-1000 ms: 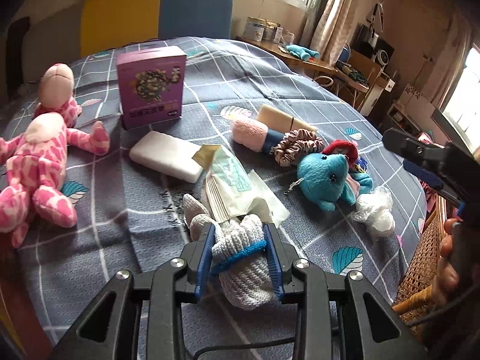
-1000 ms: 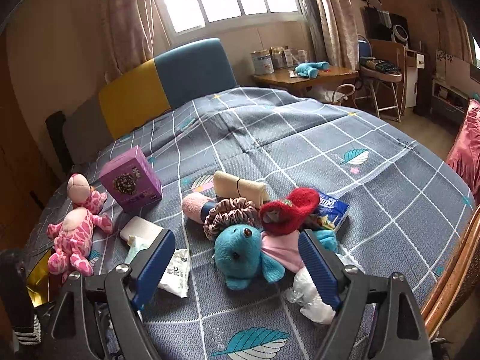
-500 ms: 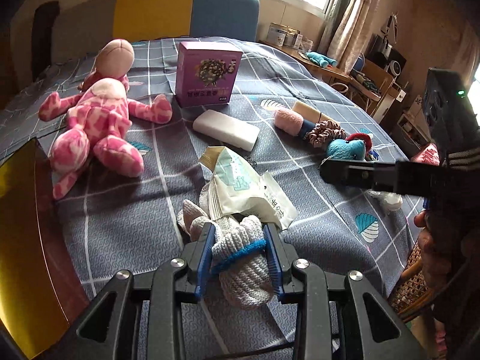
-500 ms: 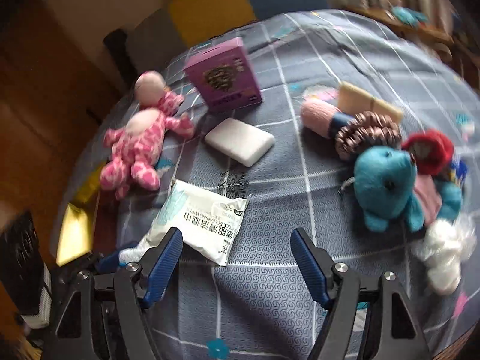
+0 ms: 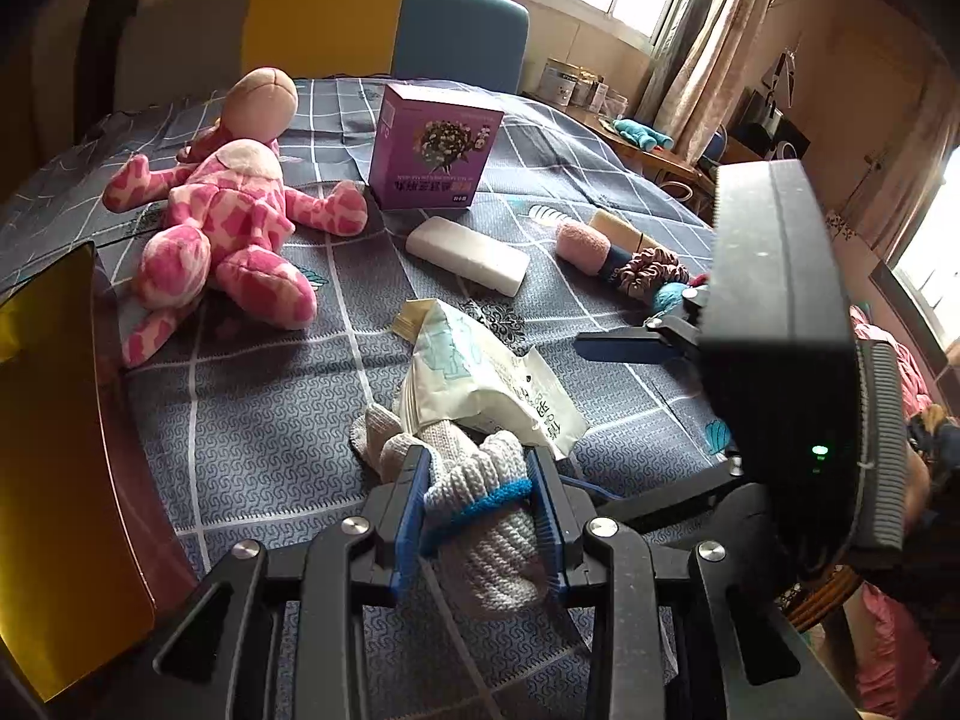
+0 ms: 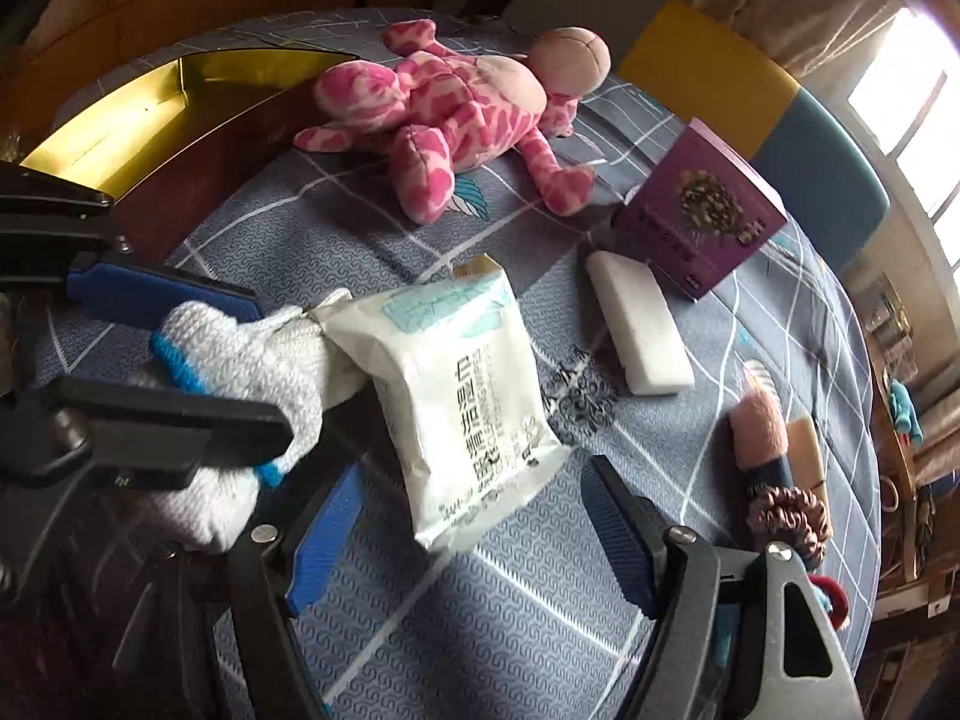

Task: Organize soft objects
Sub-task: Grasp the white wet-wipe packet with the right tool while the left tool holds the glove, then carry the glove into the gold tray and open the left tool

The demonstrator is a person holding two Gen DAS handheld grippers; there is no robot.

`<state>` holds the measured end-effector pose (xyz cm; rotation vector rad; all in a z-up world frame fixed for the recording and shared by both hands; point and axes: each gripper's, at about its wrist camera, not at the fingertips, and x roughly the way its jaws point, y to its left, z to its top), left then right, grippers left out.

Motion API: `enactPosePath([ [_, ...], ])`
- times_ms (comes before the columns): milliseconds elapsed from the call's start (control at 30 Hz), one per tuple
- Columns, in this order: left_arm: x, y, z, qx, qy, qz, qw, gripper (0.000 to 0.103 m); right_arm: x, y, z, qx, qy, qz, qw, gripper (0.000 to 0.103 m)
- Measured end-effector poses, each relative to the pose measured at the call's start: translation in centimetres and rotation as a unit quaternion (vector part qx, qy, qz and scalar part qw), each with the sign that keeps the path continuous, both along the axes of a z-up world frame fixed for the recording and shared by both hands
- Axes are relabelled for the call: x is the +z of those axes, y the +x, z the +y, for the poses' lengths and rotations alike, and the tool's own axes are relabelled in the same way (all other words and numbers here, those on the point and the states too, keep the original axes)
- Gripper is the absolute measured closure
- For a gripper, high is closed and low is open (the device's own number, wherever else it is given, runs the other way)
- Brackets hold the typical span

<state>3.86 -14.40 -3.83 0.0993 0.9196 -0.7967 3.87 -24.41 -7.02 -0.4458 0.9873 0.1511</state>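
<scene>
Left wrist view: left claw (image 5: 477, 498) clenched on a knit glove (image 5: 480, 516) w/ blue cuff band, glove fingers reaching fwd onto the bed (image 5: 270, 420); a white wipes pack (image 5: 480, 384) lies over the glove's fingertips, touching them; beyond it a white block (image 5: 468, 252), then a purple box (image 5: 435, 153) standing upright; pink plush toy (image 5: 222, 222) on its back to the left, near a gold-lined tray (image 5: 54, 420) at the bed's left edge; to the right a pink roll (image 5: 582, 240) beside a brown scrunchie (image 5: 651, 270); right claw's body fills the right side, one blue pad (image 5: 624, 351) showing.

Right wrist view: right claw (image 6: 474, 528) spread wide, grasping nothing; its two blue pads stand either side of the wipes pack (image 6: 456, 396) near end, not touching it; left claw (image 6: 198, 360) at left, gripping the glove (image 6: 240, 372) at the cuff; pack rests partly on the glove; white block (image 6: 636, 330) just beside the purple box (image 6: 699, 216); plush toy (image 6: 456, 114) farther back, next to the tray (image 6: 150, 114); pink roll (image 6: 759, 432) & scrunchie (image 6: 786, 519) at right.
</scene>
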Motion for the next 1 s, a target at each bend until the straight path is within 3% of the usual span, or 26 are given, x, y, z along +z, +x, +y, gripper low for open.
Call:
enactPosePath([
  [100,0.4,0.1,0.6,0.010,0.005,-0.011,0.9999,0.070,-0.4,1.2,0.6,0.018,0.000,-0.003,1.000,0.028],
  [200,0.7,0.2,1.3,0.021,0.003,-0.010,0.9997,0.071,-1.2,2.1,0.9,0.035,0.026,0.016,0.999,0.045],
  [267,0.9,0.3,1.7,0.022,0.000,-0.011,0.9997,0.071,-1.3,2.0,1.0,0.038,0.031,0.014,0.999,0.067],
  [367,1.4,0.0,2.0,0.027,0.004,-0.017,0.9995,0.071,-0.8,2.2,0.6,0.032,0.053,0.011,0.998,0.075],
  [533,2.9,-0.9,2.4,0.033,0.004,-0.040,0.9986,0.071,-0.2,2.6,-0.9,-0.002,0.103,0.009,0.995,0.077],
  [700,4.2,-1.6,2.9,0.050,0.017,-0.076,0.9957,0.071,0.0,3.3,-3.1,-0.061,0.172,0.010,0.983,0.076],
  [1000,5.6,-1.4,5.3,0.088,0.019,-0.092,0.9916,0.071,-0.3,3.7,-5.7,-0.154,0.217,-0.003,0.964,0.075],
])
